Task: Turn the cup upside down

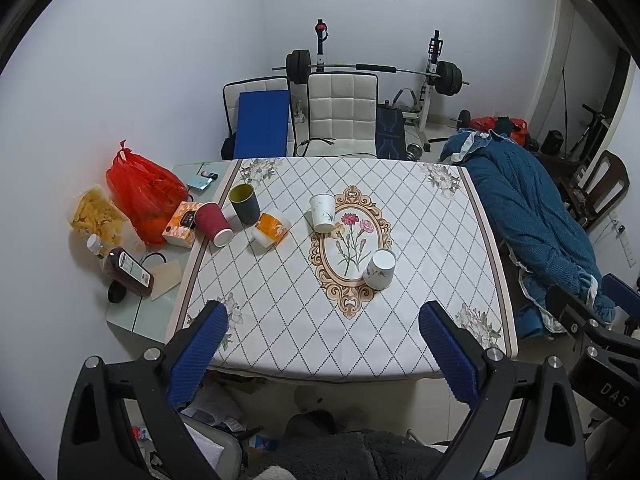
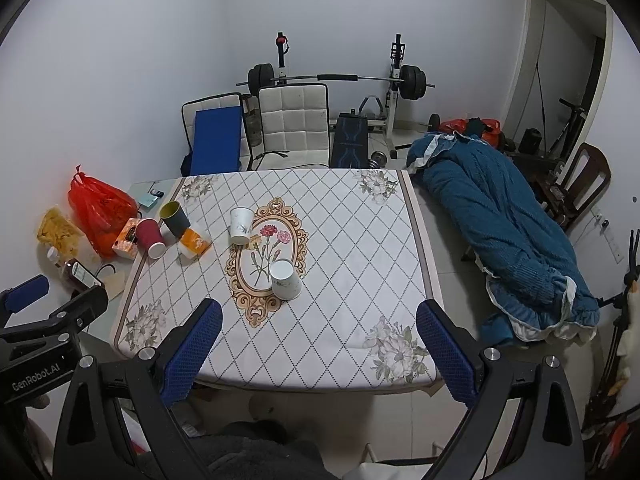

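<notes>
Patterned tablecloth (image 1: 400, 340) in a cluttered room, two white paper cups on its flower medallion

Best to take the upright far cup (image 1: 322, 213) round its middle, lift, then roll the wrist; near cup (image 1: 380, 269) already inverted; left gripper (image 1: 322, 322) and right gripper (image 2: 319, 322) held back over the near edge, fingers wide apart, empty

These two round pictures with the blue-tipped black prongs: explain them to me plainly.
The prongs are two hand-held grippers; a person carries one in each hand, and a wide-angle camera on each looks along its fingers. One picture is from the left gripper, the other from the right gripper. Both are open and hold nothing, hovering before the near edge of a table with a patterned cloth. On it: a white paper cup mouth up, another white cup mouth down, a dark cup, a red cup, and an orange packet.
</notes>
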A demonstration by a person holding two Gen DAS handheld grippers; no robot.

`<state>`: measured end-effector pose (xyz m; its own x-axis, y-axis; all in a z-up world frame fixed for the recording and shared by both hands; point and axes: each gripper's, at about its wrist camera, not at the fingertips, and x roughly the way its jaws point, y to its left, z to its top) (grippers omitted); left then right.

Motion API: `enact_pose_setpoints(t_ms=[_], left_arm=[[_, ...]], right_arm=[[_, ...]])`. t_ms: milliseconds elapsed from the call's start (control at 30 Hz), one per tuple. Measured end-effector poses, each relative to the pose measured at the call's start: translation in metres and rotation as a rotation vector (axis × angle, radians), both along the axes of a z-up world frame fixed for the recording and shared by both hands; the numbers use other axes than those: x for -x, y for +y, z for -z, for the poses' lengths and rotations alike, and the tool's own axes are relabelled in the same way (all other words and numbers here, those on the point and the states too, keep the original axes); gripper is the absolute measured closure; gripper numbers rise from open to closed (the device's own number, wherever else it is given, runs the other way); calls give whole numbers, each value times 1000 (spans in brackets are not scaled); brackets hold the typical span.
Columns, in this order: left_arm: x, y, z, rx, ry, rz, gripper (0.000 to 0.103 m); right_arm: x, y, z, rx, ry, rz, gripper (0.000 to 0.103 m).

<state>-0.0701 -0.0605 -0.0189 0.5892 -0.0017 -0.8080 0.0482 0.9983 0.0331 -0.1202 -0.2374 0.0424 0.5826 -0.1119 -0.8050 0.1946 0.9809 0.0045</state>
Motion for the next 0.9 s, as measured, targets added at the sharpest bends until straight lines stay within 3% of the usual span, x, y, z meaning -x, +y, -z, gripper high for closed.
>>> enact_pose_setpoints(t_ms=[900], left_arm=[[5,5,-6,-1,-18,-16,5]], right_arm=[[6,2,-8,3,-19,-29,3]])
